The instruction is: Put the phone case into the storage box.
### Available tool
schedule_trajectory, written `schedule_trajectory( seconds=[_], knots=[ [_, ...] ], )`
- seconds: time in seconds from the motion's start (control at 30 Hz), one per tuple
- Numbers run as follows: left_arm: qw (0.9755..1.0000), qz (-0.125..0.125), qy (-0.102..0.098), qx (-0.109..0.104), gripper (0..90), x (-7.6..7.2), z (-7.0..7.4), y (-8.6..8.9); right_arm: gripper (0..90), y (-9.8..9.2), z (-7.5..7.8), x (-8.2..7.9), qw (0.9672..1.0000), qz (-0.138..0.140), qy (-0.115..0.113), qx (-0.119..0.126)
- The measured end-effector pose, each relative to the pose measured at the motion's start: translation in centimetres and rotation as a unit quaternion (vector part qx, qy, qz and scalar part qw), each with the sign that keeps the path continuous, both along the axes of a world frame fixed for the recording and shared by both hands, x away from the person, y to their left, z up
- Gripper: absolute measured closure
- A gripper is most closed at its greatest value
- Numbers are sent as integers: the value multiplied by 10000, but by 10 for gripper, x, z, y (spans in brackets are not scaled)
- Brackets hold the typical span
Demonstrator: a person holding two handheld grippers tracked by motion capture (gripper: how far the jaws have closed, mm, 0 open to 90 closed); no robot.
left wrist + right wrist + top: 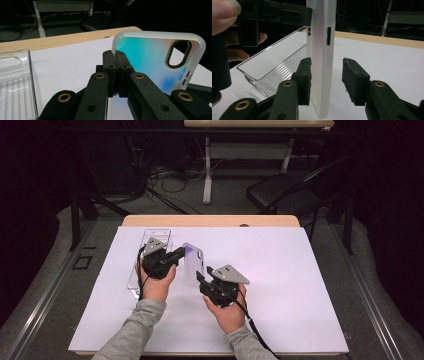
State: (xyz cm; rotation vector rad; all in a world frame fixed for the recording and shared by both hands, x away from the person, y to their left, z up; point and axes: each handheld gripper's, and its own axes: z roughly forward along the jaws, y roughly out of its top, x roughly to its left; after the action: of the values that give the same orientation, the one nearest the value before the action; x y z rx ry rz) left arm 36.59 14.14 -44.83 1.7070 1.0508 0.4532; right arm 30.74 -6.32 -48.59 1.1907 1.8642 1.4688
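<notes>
A frosted phone case (194, 260) with an iridescent back (150, 57) stands on edge above the white sheet. My left gripper (182, 252) is shut on its top rim near a corner, its pads (110, 60) pinching the rim. My right gripper (202, 275) is at the case's lower end, and its jaws straddle the case's side edge (322, 62). In the right gripper view the left pad (305, 75) lies close against the case. The right pad (352, 77) stands clear of it with a visible gap. A hand holds each gripper.
A clear plastic packaging tray (150, 240) lies on the white sheet (280, 270) just left of the left gripper, also seen as a ribbed shell (274, 62). The wooden table edge (210, 220) is behind. A black folding chair (280, 190) and another table stand beyond.
</notes>
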Motion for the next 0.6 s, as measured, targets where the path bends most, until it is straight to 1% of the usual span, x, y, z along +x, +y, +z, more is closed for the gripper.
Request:
schedule_trajectory(
  seconds=[0.23,0.43,0.47,0.57,0.6],
  knots=[
    [9999,101,-44,28,890,5,7,2,530,-3,2,-1,10000,19,-60,-44],
    [9997,211,-134,41,890,10,18,7,506,-7,6,-1,9999,-20,-83,-103],
    [9996,234,-145,55,890,11,20,8,502,-8,6,-1,9999,5,-52,-116],
    [9993,315,-187,5,890,15,27,12,502,-11,8,0,9999,73,-29,-143],
    [9992,344,-187,-1,890,16,29,13,502,-11,9,1,9997,119,-42,-204]
  ],
)
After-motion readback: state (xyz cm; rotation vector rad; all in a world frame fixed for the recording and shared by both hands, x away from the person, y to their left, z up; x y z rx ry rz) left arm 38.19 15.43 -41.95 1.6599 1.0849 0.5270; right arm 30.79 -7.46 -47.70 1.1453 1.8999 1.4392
